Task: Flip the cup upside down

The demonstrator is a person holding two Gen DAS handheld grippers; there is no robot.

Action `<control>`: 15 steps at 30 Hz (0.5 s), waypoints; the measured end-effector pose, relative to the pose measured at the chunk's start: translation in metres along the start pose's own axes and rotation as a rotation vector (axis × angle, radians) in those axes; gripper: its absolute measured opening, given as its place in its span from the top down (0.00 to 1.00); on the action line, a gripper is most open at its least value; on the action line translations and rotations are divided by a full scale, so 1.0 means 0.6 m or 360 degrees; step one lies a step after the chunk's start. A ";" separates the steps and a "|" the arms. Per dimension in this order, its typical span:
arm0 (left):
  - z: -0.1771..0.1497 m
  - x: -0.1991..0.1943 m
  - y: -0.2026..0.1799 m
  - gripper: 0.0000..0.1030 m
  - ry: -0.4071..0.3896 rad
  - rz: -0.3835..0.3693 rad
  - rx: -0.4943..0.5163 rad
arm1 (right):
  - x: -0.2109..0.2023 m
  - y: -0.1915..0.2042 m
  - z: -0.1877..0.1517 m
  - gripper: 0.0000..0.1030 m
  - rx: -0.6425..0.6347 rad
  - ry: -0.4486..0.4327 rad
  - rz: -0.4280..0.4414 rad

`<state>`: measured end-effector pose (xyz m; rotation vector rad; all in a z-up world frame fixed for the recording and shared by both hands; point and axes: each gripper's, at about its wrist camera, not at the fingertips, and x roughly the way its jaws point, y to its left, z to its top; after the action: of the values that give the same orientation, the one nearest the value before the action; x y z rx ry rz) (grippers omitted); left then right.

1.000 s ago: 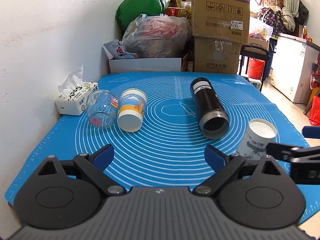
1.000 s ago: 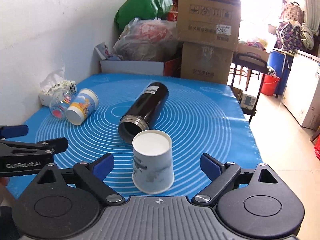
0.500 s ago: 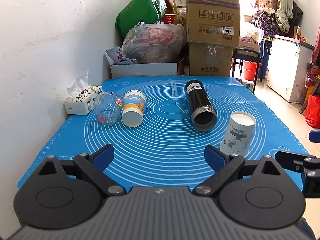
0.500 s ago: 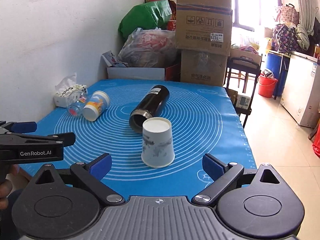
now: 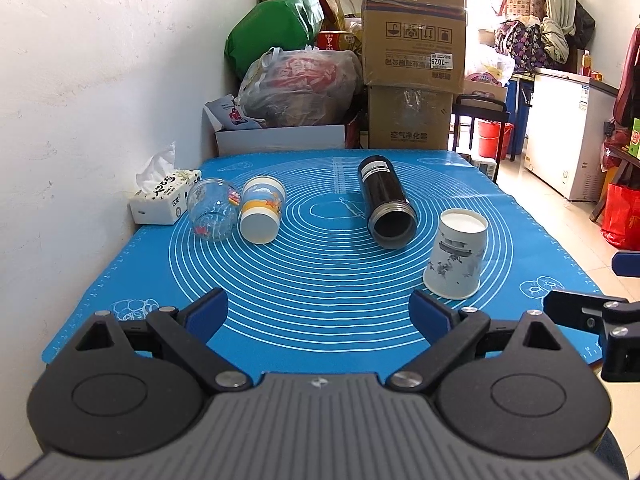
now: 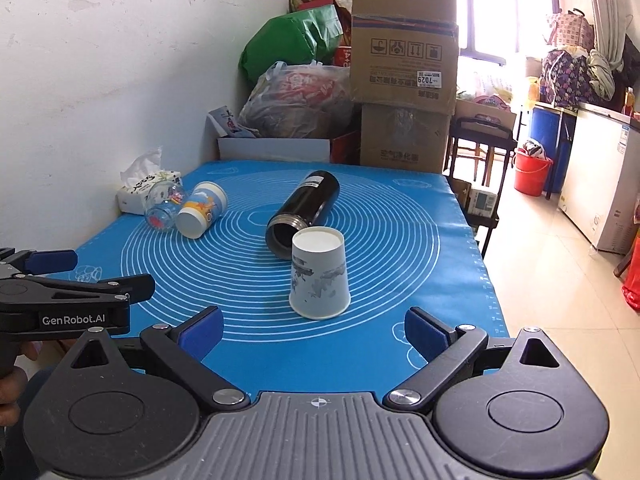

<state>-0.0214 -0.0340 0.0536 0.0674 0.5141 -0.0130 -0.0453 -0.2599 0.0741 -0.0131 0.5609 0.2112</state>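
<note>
Paper cup (image 6: 319, 278) stands mouth-down on the blue mat (image 5: 320, 272), base up, just beside the open end of the black flask (image 6: 303, 210) lying on its side. So for this cup the flip looks done, w/ both tools clear of it. Right hand-held gripper (image 6: 311, 331) sits near the mat's front edge, jaws spread wide, nothing between them, cup close ahead and roughly centred. Left hand-held gripper (image 5: 319, 311) likewise wide open and empty, cup off to its right.

Step in hand, as I judge it: release/retreat after the flip, or a pause before another item. Printed cup (image 5: 261, 215) and glass jar (image 5: 211, 214) lie on their sides near the tissue box (image 5: 165, 201); if one of those is next, left side is the nearer tool. It'd need to approach at low height, close across the cup's body, lift, rotate till the mouth faces down, set flat. Paper walls probably crush easily, so light squeeze.

Views differ: right cam shows the left tool's side w/ "GenRobot.AI" lettering and a bit of hand (image 6: 12, 380); left cam shows only the right tool's tip at frame edge. Left cam looks into the flask's mouth more squarely.
</note>
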 end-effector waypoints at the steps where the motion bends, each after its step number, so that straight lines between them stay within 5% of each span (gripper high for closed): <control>1: -0.001 -0.001 0.000 0.07 -0.0001 -0.0001 0.0001 | -0.001 0.000 -0.001 0.05 0.0002 0.0003 -0.0003; 15: -0.004 -0.003 -0.003 0.07 0.0012 -0.0012 -0.0007 | -0.003 0.003 -0.006 0.05 -0.0002 0.0023 -0.0008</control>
<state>-0.0245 -0.0355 0.0522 0.0615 0.5220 -0.0188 -0.0489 -0.2590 0.0721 -0.0172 0.5748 0.2069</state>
